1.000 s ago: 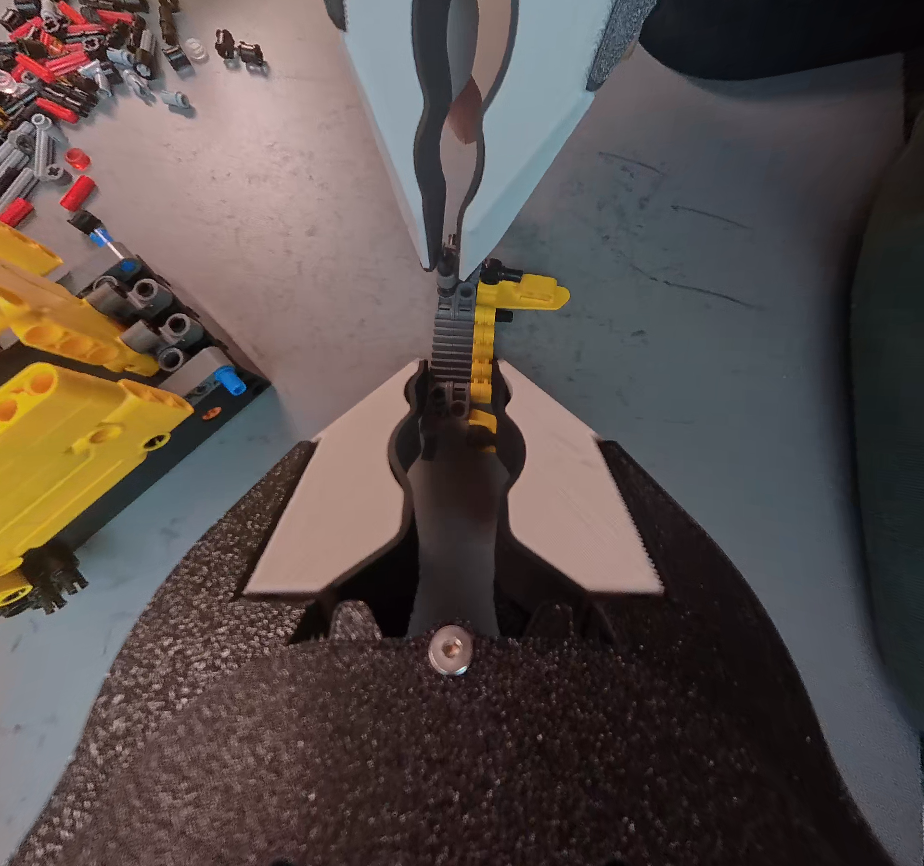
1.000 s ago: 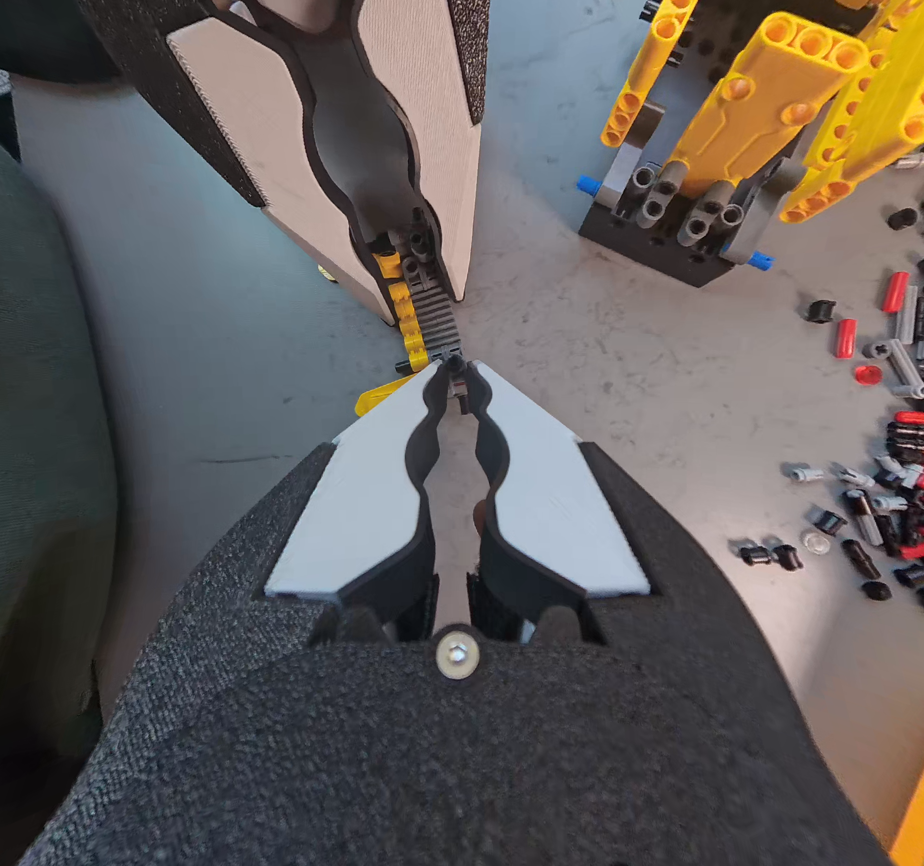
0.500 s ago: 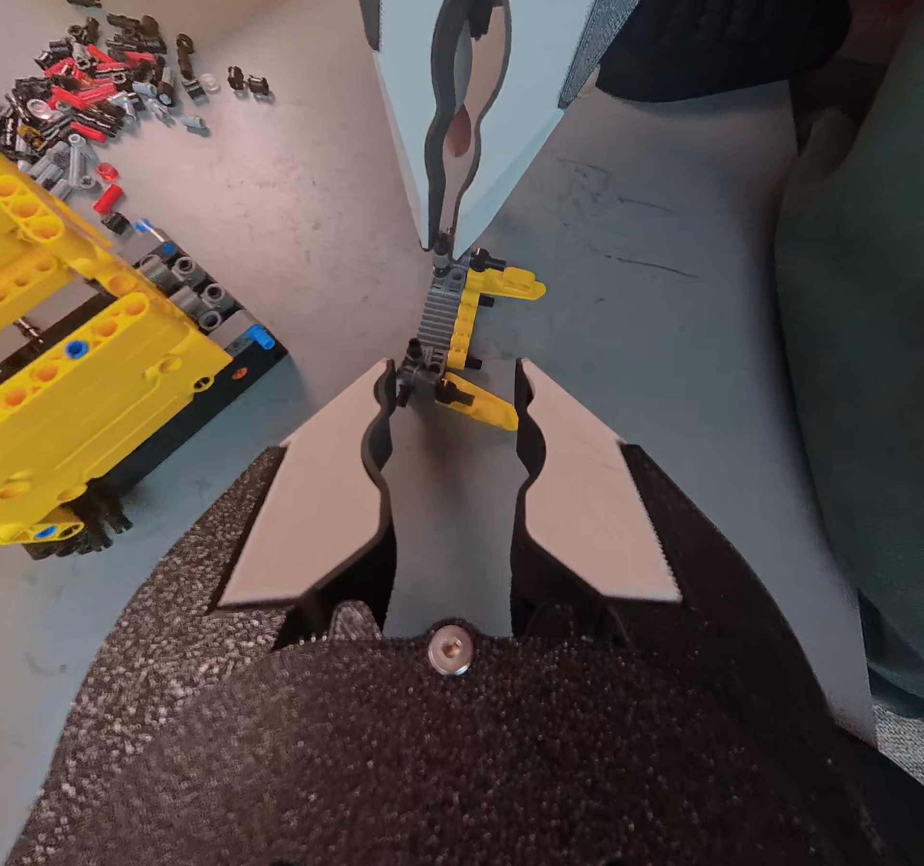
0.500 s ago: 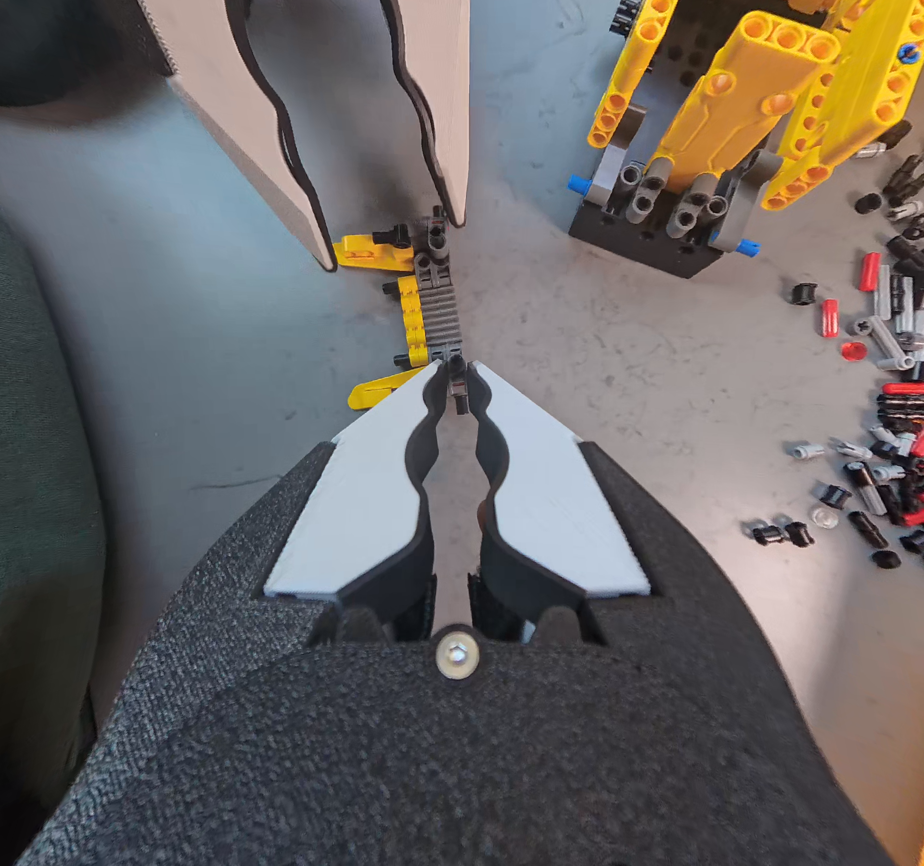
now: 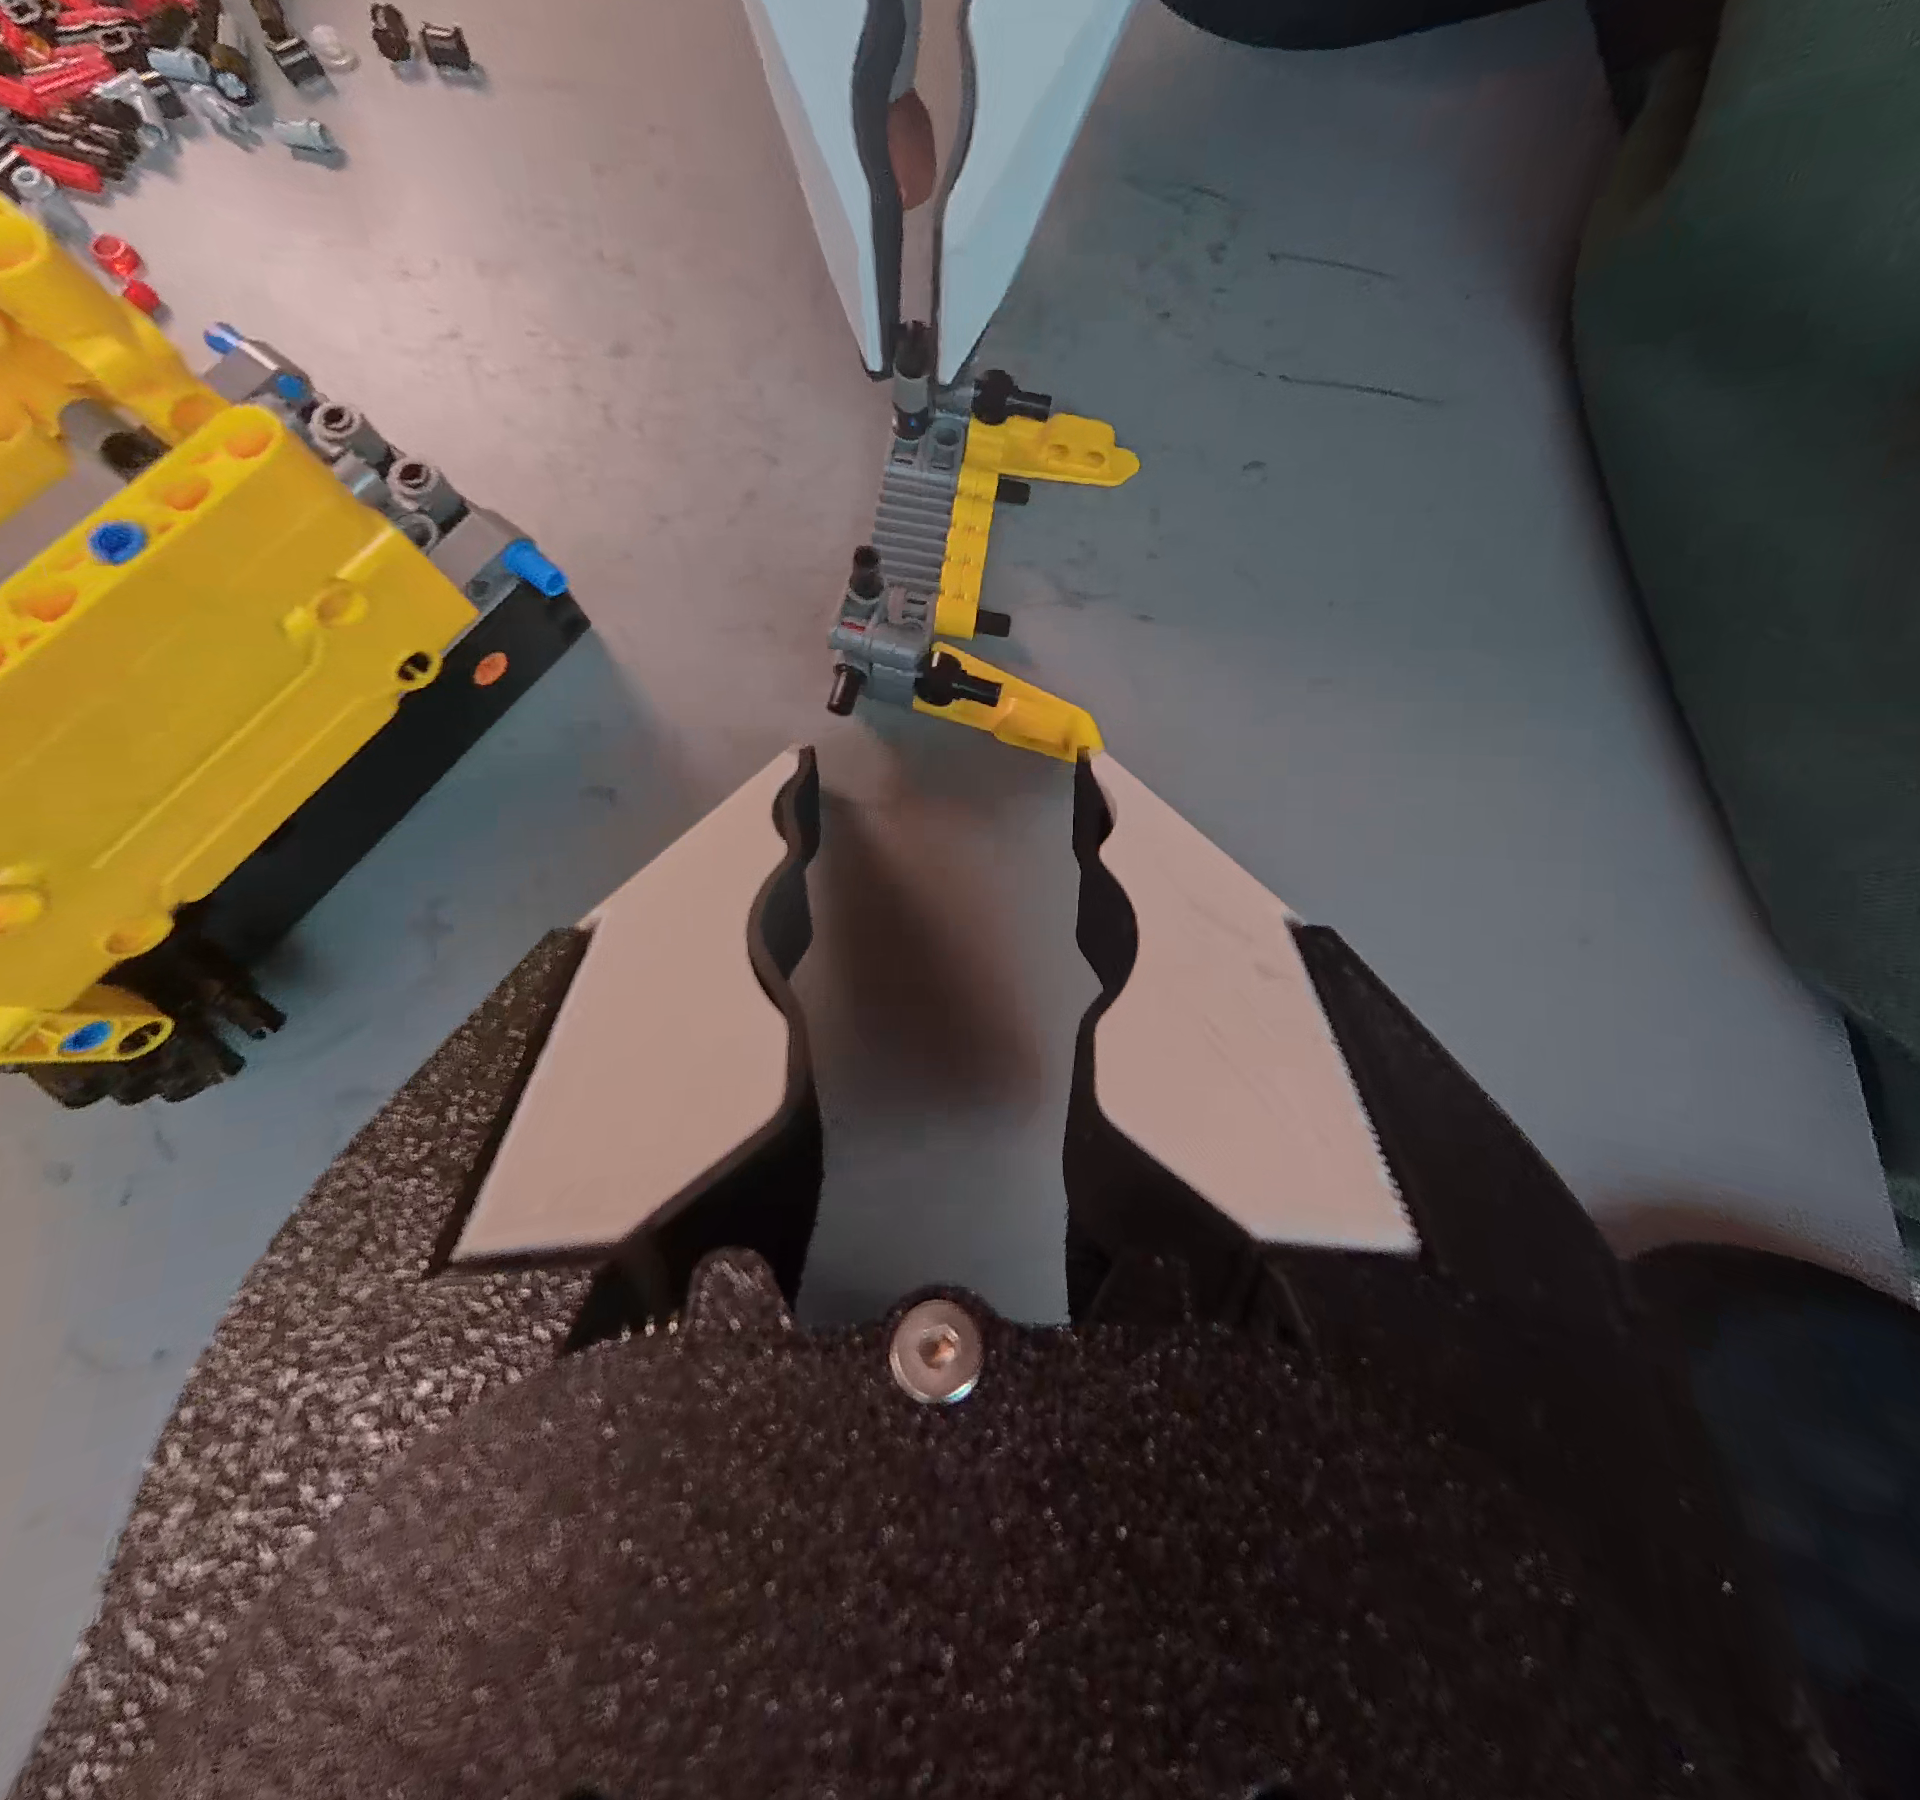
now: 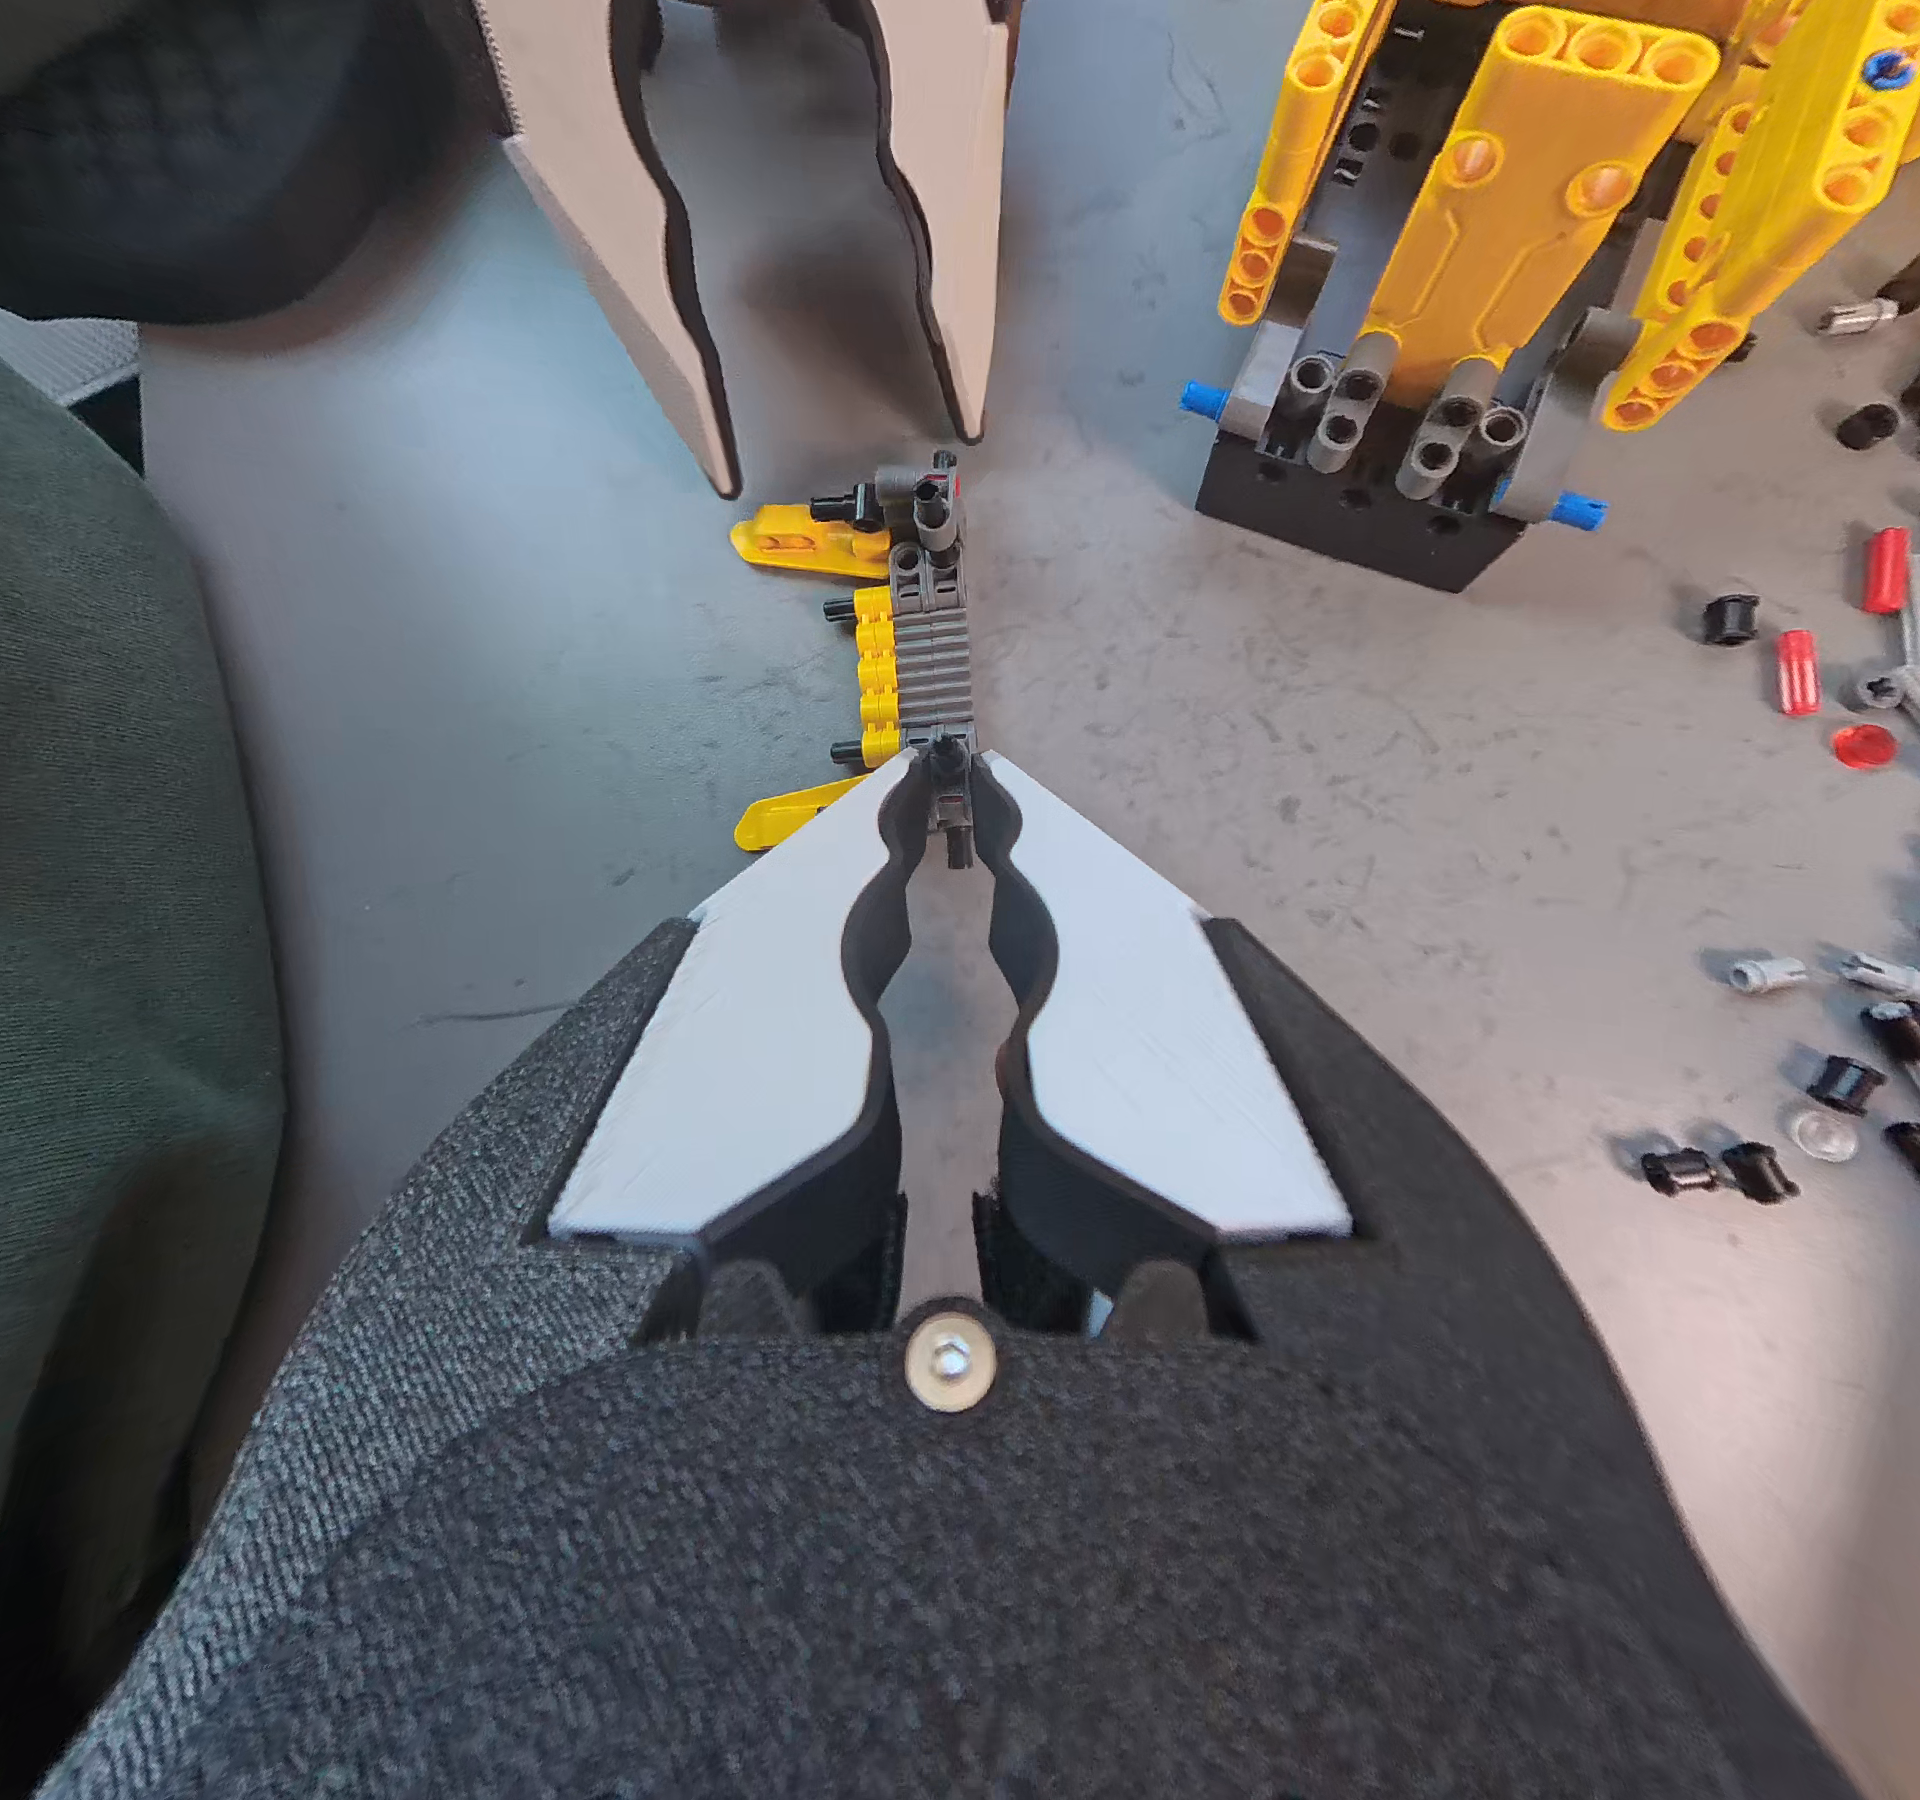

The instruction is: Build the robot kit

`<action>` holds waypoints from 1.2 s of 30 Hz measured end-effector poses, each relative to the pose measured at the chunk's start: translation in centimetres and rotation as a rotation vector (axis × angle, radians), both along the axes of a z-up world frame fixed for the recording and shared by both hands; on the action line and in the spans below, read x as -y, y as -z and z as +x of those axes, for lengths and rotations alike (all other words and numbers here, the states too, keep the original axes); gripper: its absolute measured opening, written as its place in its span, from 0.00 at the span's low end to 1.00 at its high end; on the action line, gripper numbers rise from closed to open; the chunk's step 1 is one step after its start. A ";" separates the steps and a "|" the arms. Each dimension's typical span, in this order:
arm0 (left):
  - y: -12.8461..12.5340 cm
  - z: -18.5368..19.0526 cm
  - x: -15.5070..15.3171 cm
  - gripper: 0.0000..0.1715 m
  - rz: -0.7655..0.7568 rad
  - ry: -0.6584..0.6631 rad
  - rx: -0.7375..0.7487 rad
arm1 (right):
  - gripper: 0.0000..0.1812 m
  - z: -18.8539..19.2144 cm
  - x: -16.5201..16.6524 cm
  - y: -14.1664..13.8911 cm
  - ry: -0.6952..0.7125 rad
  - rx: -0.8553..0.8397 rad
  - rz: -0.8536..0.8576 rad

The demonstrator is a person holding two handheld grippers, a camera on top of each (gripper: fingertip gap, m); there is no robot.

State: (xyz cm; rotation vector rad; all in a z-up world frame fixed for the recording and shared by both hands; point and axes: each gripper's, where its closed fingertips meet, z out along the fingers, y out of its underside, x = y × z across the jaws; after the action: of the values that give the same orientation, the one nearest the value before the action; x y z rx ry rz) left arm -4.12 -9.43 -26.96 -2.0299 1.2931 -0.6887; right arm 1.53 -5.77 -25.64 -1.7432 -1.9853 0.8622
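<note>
One small ribbed grey-and-yellow brick assembly [image 6: 914, 654] lies on the scuffed grey table [image 6: 1299, 815], its black pin end pinched by the right gripper [image 6: 948, 763]. At twelve o'clock, the left gripper [image 5: 943, 763] gapes empty. Yellow beam model [image 6: 1538, 192] at two o'clock.

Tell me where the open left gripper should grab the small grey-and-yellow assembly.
Probably the grey ribbed block, the left gripper closing across its long sides from the free near end. The right gripper pinches the far-end pin; the yellow tabs jut sideways.
</note>
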 end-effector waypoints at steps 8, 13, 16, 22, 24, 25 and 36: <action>0.3 1.7 0.1 0.28 0.003 0.038 -0.019 | 0.04 -0.1 0.0 0.0 0.005 -0.018 -0.033; 0.1 1.4 0.3 0.24 -0.010 0.027 -0.004 | 0.04 0.0 0.0 0.1 0.002 -0.021 -0.044; -0.3 1.4 0.5 0.26 -0.033 0.029 0.033 | 0.04 -0.1 0.0 0.0 -0.009 -0.032 -0.039; -0.9 1.8 -0.2 0.28 -0.037 -0.014 0.081 | 0.04 -0.2 0.1 0.0 -0.069 -0.073 0.006; -0.8 2.3 -0.2 0.29 -0.028 -0.002 0.066 | 0.04 -0.3 0.2 0.0 -0.079 -0.082 0.008; -0.5 2.3 -0.3 0.28 -0.029 -0.008 0.048 | 0.04 -0.3 0.3 0.0 -0.088 -0.092 0.016; -0.8 2.4 -1.8 0.19 0.110 -0.086 -0.042 | 0.10 -0.3 -0.7 -0.8 -0.092 -0.199 0.038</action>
State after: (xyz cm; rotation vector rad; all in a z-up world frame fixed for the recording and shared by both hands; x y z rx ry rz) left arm -1.67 -7.64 -26.16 -2.0072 1.2320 -0.5264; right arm 1.21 -5.05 -24.89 -1.4927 -1.9487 0.9810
